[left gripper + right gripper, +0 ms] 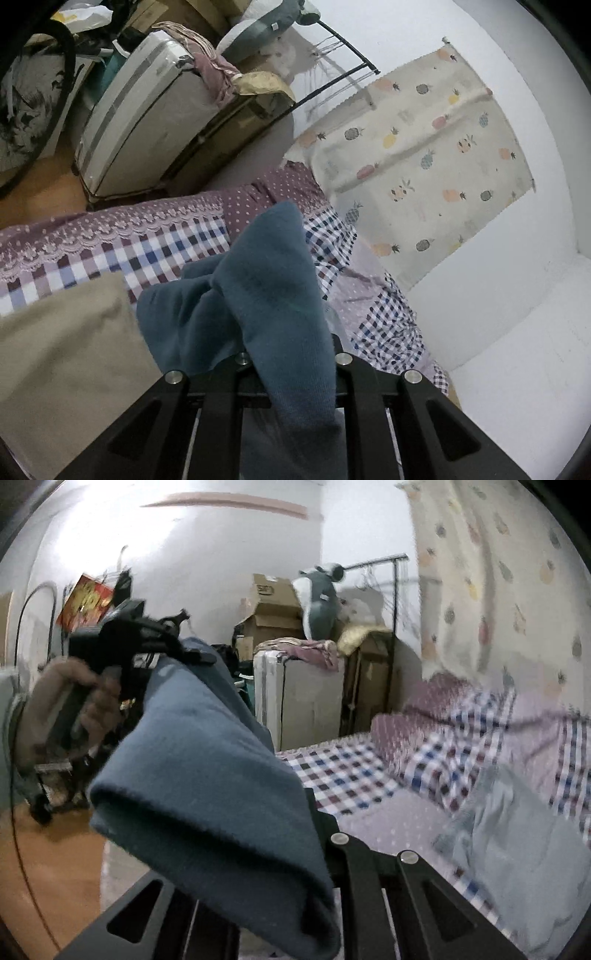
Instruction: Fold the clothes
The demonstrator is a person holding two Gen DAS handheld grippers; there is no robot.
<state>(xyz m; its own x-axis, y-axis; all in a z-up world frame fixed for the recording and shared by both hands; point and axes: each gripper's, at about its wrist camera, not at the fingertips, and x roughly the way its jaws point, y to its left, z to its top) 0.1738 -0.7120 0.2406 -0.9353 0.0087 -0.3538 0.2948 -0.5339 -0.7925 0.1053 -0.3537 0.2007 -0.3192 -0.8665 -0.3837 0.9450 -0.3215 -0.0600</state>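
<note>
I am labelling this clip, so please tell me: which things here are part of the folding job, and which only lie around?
Job: blue garment, left gripper, right gripper, both shut on it.

Lying about: beige cloth, grey garment, suitcase, cardboard boxes, plush toy.

- Garment (207, 775) stretched between left gripper (184, 653) and right gripper (325, 834), above the bed (332, 771).
- Second garment (509, 834) lying on bed, at right.
- Suitcase (306, 698) beyond bed; boxes (273, 605) behind it.
- Curtain (424, 147) hanging behind bed.
</note>
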